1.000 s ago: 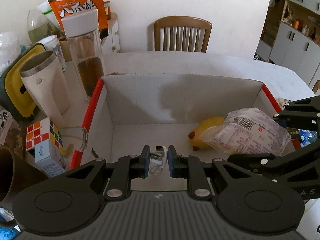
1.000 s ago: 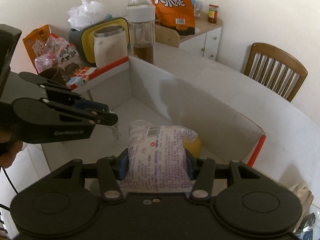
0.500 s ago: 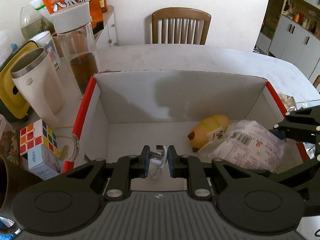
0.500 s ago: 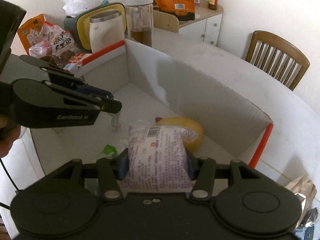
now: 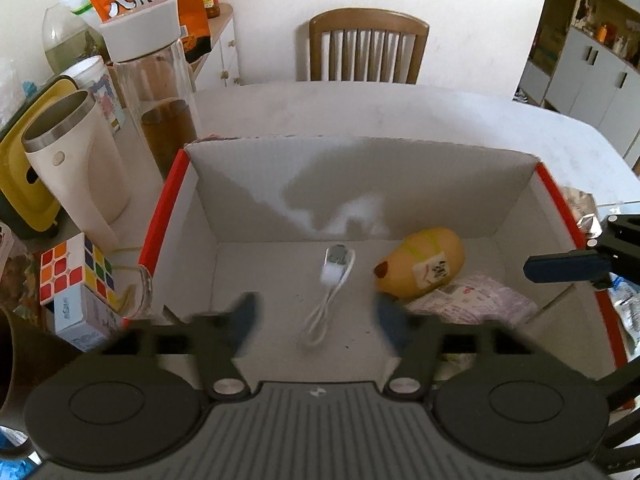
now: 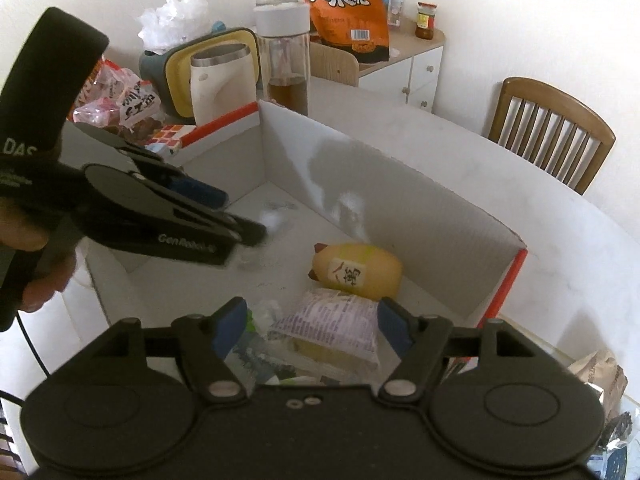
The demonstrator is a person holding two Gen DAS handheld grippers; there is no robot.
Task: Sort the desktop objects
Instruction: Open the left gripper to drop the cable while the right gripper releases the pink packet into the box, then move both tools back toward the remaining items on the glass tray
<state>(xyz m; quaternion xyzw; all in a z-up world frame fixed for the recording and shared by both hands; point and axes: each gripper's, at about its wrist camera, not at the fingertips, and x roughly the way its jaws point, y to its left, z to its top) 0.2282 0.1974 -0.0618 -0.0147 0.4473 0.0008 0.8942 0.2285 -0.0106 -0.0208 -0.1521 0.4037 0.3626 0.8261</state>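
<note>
Both grippers' jaws have just been opening — the left gripper (image 5: 316,316) gapes above the limp, light white cable (image 5: 330,286) on the box (image 5: 360,184) floor, the right gripper (image 6: 308,326) above the soft, crinkly snack packet (image 6: 332,326) — best pinched mid-body.

Your items: matt white cardboard box (image 5: 360,184); glossy crinkled plastic snack packet (image 6: 332,324); smooth yellow squishy toy (image 5: 424,266); white plastic cable (image 5: 334,280); clear glass bottle (image 5: 160,92); varnished wooden chair (image 5: 366,48).
</note>
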